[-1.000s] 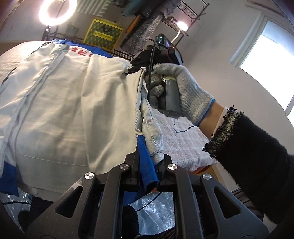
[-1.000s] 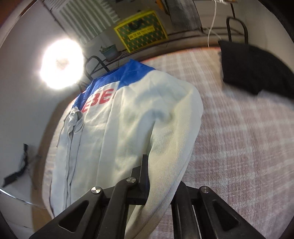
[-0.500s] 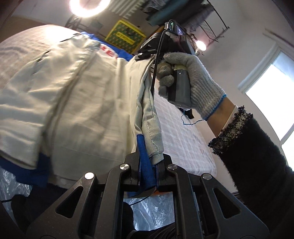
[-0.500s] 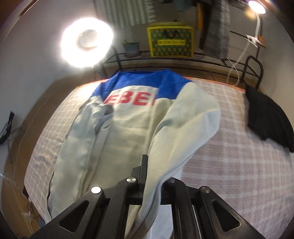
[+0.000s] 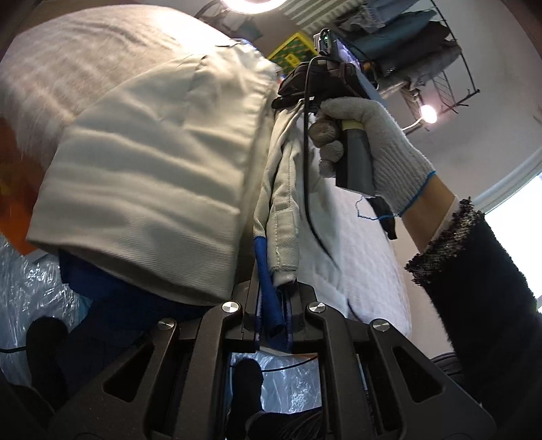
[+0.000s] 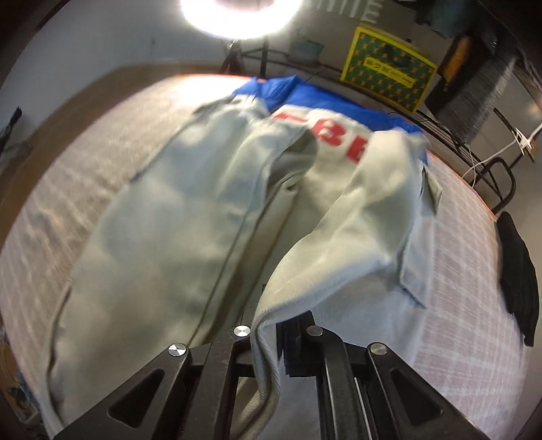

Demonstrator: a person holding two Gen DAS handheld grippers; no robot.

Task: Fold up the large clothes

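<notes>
Both the left gripper (image 5: pixel 272 314) and right gripper (image 6: pixel 267 333), clamped tight on the grey-and-blue cotton jacket (image 6: pixel 189 216), have swung its side panel inward, so fold 1 looks nearly done.

- A ring light (image 6: pixel 237 13) glares at the top edge of the right wrist view, on a dark stand.
- A yellow box (image 6: pixel 386 69) with a green pattern stands on a low shelf by the wall.
- A small potted plant (image 6: pixel 305 50) sits left of that box, blurred.
- A checked bedcover (image 6: pixel 474 277) in pink and white spreads over the bed.
- A black cloth (image 6: pixel 518 274) lies on the bedcover near its right edge.
- A wire rack (image 5: pixel 416 44) holds dark and teal folded fabrics.
- A small lamp (image 5: pixel 427 113) shines just below that rack.
- Crinkled clear plastic sheeting (image 5: pixel 27 287) lies beside the bed, low on the left.
</notes>
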